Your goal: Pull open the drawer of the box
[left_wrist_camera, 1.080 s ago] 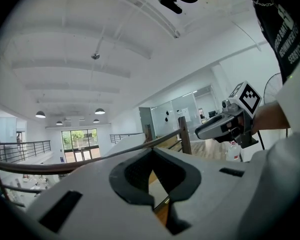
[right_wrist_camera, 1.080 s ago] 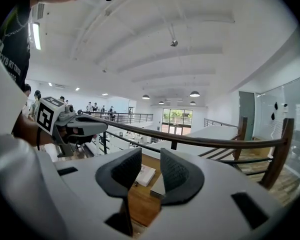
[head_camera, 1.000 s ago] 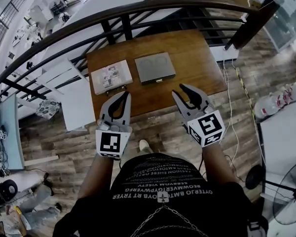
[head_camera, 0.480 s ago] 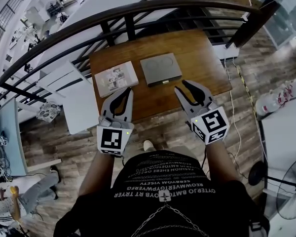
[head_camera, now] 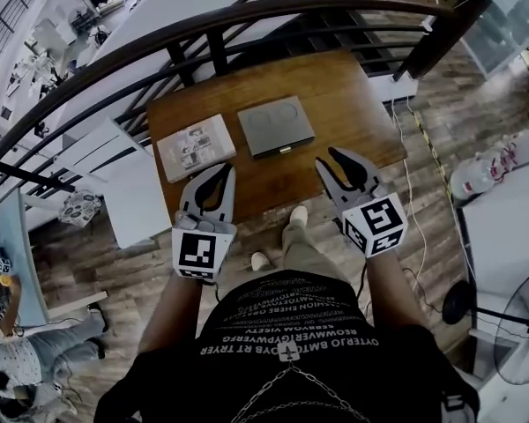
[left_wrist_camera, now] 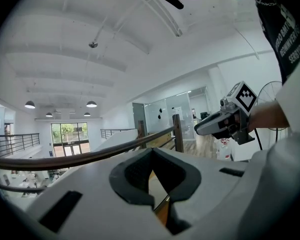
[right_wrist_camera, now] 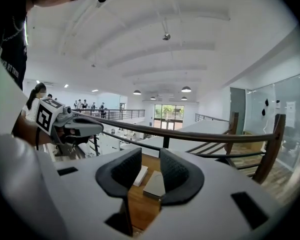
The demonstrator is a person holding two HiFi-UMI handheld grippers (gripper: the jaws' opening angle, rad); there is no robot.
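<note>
Head view shows the job not begun — the grey box (head_camera: 276,124) lies on the counter (head_camera: 344,104), its drawer (head_camera: 285,148) shut, both tongs short of it and empty — left tongs (head_camera: 224,171) tips together, right tongs (head_camera: 327,158) moderately parted.

1. We find the box (head_camera: 276,126) on the table (head_camera: 353,104), near its middle.
2. A flat packet (head_camera: 197,147) lies just left of the box, apart from it.
3. A railing (head_camera: 203,25) runs behind the table.
4. Our left gripper (head_camera: 222,171) hangs before the packet and our right gripper (head_camera: 328,159) before the box's right.
</note>
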